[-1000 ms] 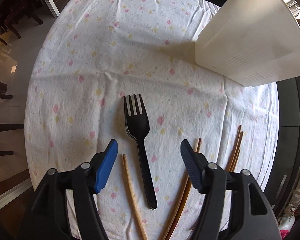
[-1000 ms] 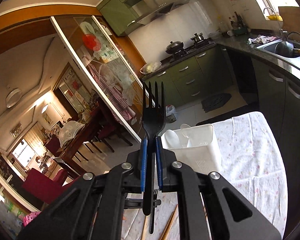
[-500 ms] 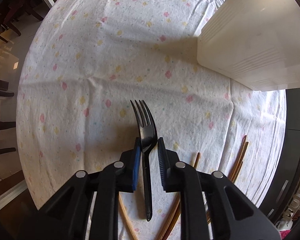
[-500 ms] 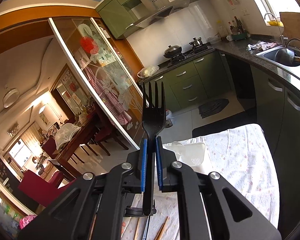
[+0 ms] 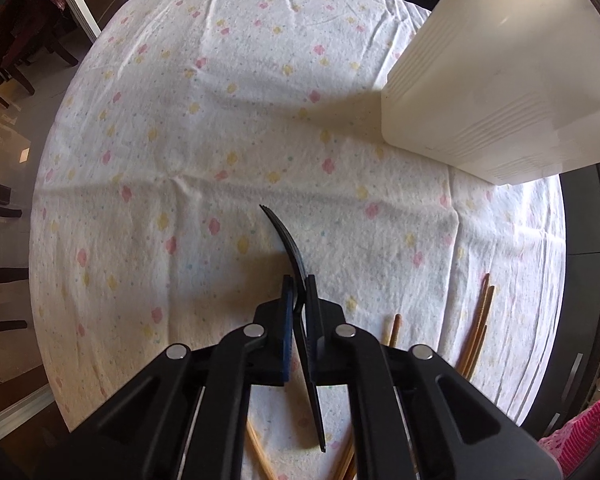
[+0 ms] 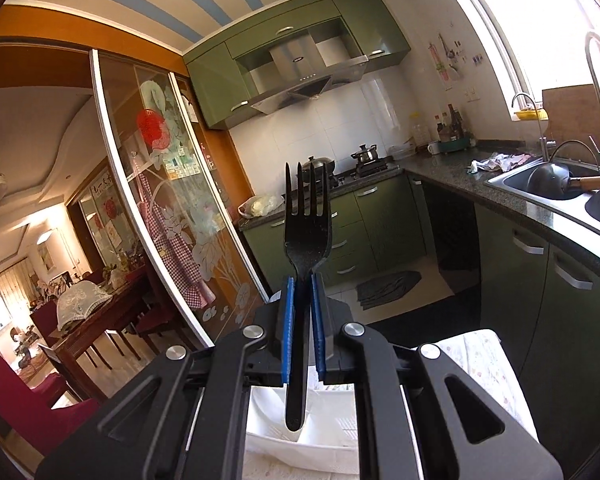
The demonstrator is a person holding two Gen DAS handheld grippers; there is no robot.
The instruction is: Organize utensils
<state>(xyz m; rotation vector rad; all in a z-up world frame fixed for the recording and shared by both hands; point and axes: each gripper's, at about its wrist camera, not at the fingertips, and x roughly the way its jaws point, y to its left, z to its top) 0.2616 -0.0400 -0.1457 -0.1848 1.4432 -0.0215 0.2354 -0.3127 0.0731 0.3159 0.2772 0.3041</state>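
In the left wrist view my left gripper (image 5: 298, 288) points down at the flowered tablecloth (image 5: 204, 128) and is shut on a black plastic fork (image 5: 286, 240), turned on its edge, tines away from me. Wooden chopsticks (image 5: 480, 320) lie on the cloth to the right and under the gripper. A white utensil caddy (image 5: 496, 76) stands at the upper right. In the right wrist view my right gripper (image 6: 302, 292) is shut on a second black fork (image 6: 306, 224), held upright, tines up, above the white caddy (image 6: 324, 420) seen low in the frame.
The cloth's far and left edges drop to the floor, with dark chairs (image 5: 4, 208) at the left. Beyond the right gripper lie green kitchen cabinets (image 6: 364, 232), a counter with a sink (image 6: 548, 184) at the right, and a glass sliding door (image 6: 160, 184).
The left gripper came down over the fork lying flat, shut on its neck, and the fork turned onto its edge. The right gripper swung with its fork; the caddy slid lower in its view.
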